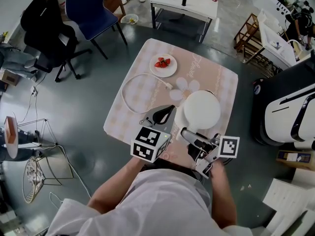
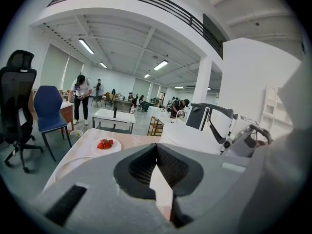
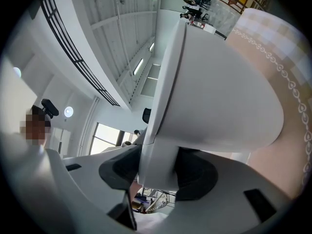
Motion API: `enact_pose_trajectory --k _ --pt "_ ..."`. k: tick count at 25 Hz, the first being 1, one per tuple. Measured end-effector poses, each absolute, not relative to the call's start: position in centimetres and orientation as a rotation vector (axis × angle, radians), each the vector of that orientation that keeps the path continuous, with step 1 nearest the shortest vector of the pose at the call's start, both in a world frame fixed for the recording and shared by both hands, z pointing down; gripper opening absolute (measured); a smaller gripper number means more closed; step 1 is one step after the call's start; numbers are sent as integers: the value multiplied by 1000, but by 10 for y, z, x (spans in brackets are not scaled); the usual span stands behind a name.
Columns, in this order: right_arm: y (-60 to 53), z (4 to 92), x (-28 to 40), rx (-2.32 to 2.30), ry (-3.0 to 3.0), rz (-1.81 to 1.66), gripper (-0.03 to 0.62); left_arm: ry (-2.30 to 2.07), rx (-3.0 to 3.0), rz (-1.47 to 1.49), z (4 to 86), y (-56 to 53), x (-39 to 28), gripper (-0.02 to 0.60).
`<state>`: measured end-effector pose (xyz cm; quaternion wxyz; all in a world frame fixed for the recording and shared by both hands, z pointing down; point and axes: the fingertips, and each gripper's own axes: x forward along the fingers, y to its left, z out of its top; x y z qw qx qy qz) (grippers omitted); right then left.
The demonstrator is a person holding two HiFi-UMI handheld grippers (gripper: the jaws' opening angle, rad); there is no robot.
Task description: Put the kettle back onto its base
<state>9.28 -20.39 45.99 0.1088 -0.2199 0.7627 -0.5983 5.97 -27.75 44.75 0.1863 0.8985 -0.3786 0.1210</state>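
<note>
Forearms reach forward side by side; right tongs [image 3: 157,167] clamp the white kettle's [image 1: 202,109] handle above the surface [image 1: 219,82], left tongs [image 2: 157,149] pinched together, empty, just beside it.

Sitting or possibly hovering at near right of table [image 1: 224,85]: kettle [image 1: 201,109]. Lying to its left: cable loop [image 1: 122,95]. Resting behind: plate [image 1: 170,72].
</note>
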Motion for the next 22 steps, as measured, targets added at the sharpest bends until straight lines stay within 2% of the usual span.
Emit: enact_pose_trajectory --k 22 --pt "-199 465 105 -658 2153 -1710 195 -1030 2547 353 449 -274 61 6"
